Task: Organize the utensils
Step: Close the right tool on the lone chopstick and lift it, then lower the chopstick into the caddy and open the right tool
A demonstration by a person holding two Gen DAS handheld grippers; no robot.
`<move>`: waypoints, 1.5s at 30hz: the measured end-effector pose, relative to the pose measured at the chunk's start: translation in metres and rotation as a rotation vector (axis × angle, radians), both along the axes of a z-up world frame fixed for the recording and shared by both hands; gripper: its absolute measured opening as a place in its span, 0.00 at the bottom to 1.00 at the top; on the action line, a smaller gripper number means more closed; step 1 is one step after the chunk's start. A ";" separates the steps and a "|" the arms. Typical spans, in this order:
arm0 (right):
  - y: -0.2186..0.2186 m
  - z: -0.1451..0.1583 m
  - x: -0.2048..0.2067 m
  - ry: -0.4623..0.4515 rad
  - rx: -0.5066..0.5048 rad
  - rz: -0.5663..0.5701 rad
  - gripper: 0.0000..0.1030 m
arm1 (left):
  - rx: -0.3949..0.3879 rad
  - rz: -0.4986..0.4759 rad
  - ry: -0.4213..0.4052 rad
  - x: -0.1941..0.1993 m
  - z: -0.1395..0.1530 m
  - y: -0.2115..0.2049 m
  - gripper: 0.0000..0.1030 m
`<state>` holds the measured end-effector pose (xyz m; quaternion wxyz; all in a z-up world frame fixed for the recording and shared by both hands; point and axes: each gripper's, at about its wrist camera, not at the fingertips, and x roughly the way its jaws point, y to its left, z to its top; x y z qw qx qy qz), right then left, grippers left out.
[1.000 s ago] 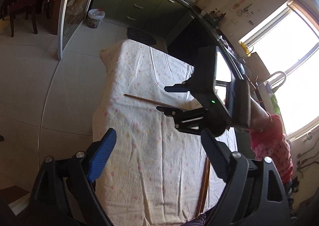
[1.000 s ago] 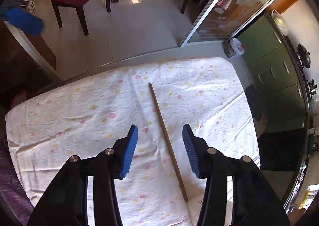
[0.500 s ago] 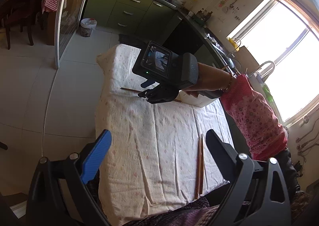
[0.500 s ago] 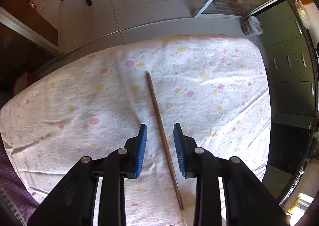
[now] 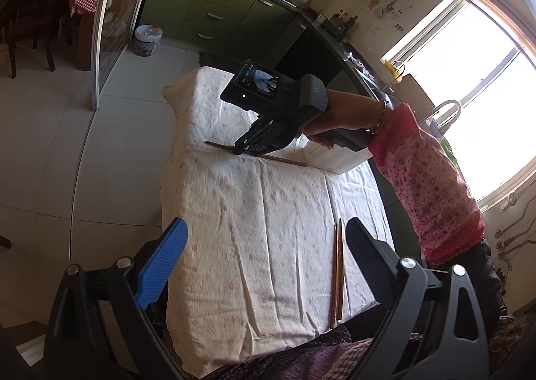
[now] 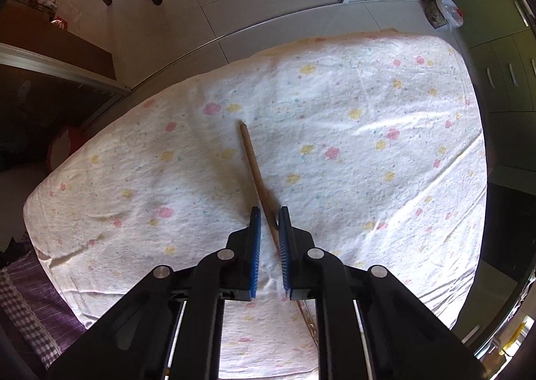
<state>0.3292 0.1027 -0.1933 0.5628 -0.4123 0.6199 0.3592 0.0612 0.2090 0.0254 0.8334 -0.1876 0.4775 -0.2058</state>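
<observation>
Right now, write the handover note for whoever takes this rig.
Right gripper: pointing down, jaws have just been closing around the single chopstick on the flowered cloth; shut on it.
Left gripper: open, empty, above the near end of the cloth.
Chopstick pair lies together near that end.
Left to do: lift the single chopstick and lay it with the pair.

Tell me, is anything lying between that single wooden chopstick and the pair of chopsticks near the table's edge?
Nothing visible: only bare flowered cloth separates the single wooden chopstick, now clamped by the right gripper, from the pair.
</observation>
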 end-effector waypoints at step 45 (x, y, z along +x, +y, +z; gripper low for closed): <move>-0.287 0.293 -0.244 -0.736 1.028 -0.505 0.06 | 0.062 -0.165 0.039 0.013 0.016 -0.122 0.88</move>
